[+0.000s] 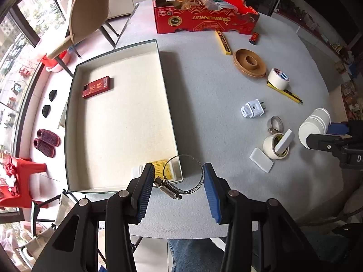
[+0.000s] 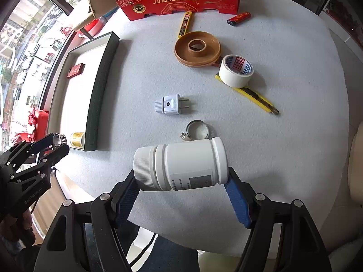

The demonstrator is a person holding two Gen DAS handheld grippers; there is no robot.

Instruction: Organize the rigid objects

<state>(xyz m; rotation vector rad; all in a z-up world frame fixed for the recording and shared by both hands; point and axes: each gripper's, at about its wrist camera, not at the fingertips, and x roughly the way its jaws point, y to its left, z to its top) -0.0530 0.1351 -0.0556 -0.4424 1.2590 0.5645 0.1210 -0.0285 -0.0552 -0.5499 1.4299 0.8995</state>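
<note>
My left gripper (image 1: 179, 172) is shut on a large metal hose clamp (image 1: 169, 190), held above the near right corner of the dark green tray (image 1: 122, 124). In the tray lie a red box (image 1: 98, 87) and a small yellow-labelled bottle (image 1: 158, 170). My right gripper (image 2: 181, 181) is shut on a white plastic bottle (image 2: 181, 163), which lies sideways between the blue pads above the table. In the right wrist view the left gripper (image 2: 54, 145) shows at the left, beside the tray's wall (image 2: 99, 95).
On the grey table lie a white plug (image 2: 170, 105), a small hose clamp (image 2: 197, 130), a tape roll (image 2: 236, 70) on a yellow knife (image 2: 261, 98), a brown ring dish (image 2: 197, 47), a second knife (image 2: 185, 23), a lighter (image 2: 238, 18) and a red cardboard box (image 2: 181, 0).
</note>
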